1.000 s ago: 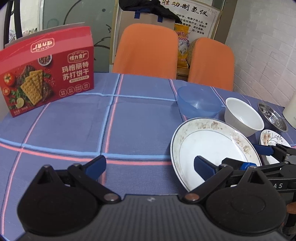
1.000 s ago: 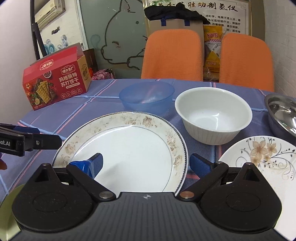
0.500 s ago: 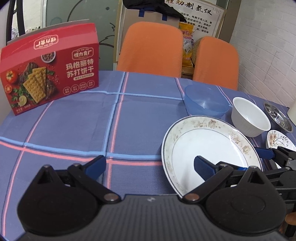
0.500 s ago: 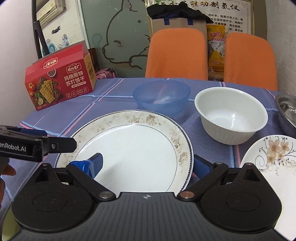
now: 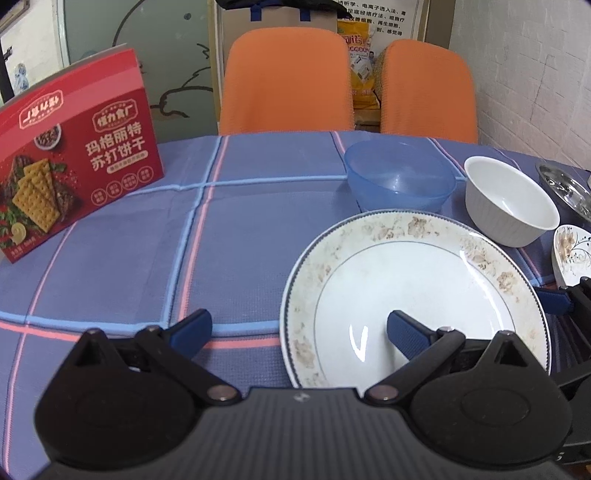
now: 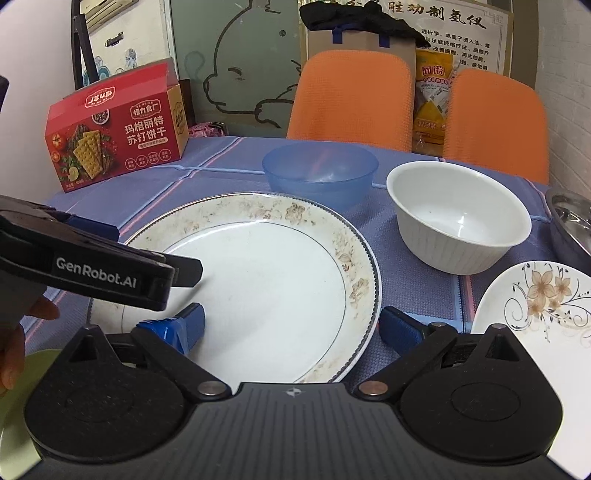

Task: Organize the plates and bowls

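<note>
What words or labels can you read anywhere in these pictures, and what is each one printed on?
"GenRobot.AI": on the left gripper, seen from the right wrist.
"玛格丽特 苏打饼干": on the red cracker box.
"悦力食厂", roughly: in the box's small badge, uncertain.
"胜动制氢仪", roughly: heading of the wall poster.
"网诺", roughly: on the yellow bag, blurred.
Poster small print and the box's other small print: too small to read.

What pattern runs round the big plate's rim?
Faded brown flowers on the big plate, inside a thin dark edge line; clearest in the right wrist view.
</note>
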